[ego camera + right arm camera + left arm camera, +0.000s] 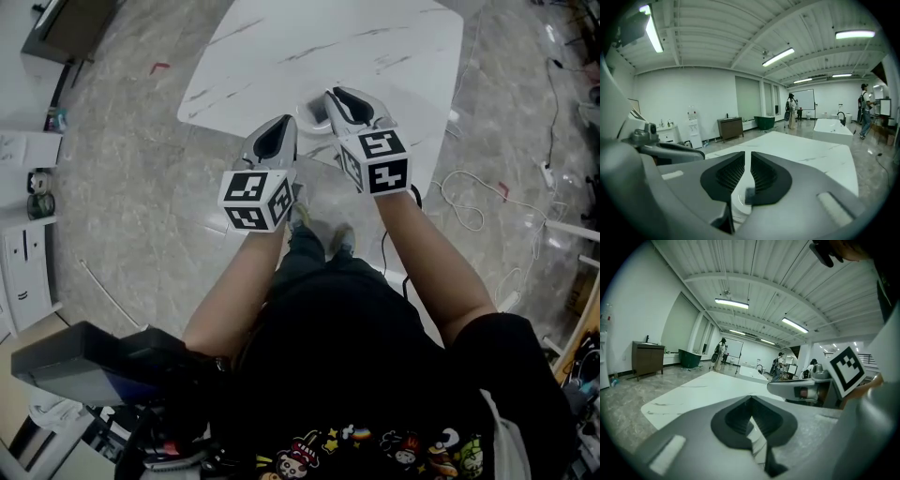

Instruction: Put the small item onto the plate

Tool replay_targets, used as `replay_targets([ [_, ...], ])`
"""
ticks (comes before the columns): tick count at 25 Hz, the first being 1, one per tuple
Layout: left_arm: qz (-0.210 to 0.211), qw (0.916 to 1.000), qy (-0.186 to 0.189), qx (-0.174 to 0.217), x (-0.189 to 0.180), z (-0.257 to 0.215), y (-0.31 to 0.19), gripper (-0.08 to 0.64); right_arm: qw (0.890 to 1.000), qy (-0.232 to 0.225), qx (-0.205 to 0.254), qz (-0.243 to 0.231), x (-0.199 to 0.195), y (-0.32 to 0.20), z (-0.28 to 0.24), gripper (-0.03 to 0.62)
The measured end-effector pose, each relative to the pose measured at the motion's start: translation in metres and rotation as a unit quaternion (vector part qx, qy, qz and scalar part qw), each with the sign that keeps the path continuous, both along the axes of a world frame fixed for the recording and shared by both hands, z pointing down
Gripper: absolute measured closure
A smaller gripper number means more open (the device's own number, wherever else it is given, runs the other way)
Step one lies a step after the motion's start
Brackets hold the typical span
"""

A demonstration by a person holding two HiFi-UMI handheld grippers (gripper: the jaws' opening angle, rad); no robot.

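Both grippers hover side by side over the near edge of the white marble table (375, 47). A white plate (314, 120) shows between and under them. My left gripper (278, 131) (751, 399) is shut, its tips touching, with nothing in it. My right gripper (345, 98) (747, 157) has its jaws together, leaving only a thin slit. Through that slit I see the plate (737, 200) below and a small dark item (749, 193) at the right jaw's lower edge. Whether the item lies on the plate or touches the jaw I cannot tell.
The person's legs and shoes (319, 239) stand on the marble floor at the table's near edge. Cables (469, 202) lie on the floor to the right. White cabinets (23, 253) line the left side. Several people (719, 352) stand far off in the room.
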State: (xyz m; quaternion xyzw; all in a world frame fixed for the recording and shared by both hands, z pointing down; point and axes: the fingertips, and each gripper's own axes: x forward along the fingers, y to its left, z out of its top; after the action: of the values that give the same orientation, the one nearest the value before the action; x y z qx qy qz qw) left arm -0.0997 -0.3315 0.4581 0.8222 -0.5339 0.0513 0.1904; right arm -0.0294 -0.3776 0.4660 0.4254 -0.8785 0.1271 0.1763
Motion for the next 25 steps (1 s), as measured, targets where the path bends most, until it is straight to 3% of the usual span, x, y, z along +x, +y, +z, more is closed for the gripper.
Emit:
replay_targets([
  [3,0.005,0.9998,-0.006,0.018,0.014,-0.025,0.016,0.558,0.999,-0.020,0.037,0.010,0.023,0.028,-0.045,0.571],
  [11,0.003,0.9978,-0.030,0.059,0.009,-0.051,0.018,0.558,0.994,-0.033,0.084,0.054,0.057,0.043,-0.079,0.574],
  [25,-0.014,0.9948,-0.039,0.093,0.005,-0.070,0.023,0.560,0.996,-0.023,0.079,0.047,0.056,0.045,-0.065,0.574],
])
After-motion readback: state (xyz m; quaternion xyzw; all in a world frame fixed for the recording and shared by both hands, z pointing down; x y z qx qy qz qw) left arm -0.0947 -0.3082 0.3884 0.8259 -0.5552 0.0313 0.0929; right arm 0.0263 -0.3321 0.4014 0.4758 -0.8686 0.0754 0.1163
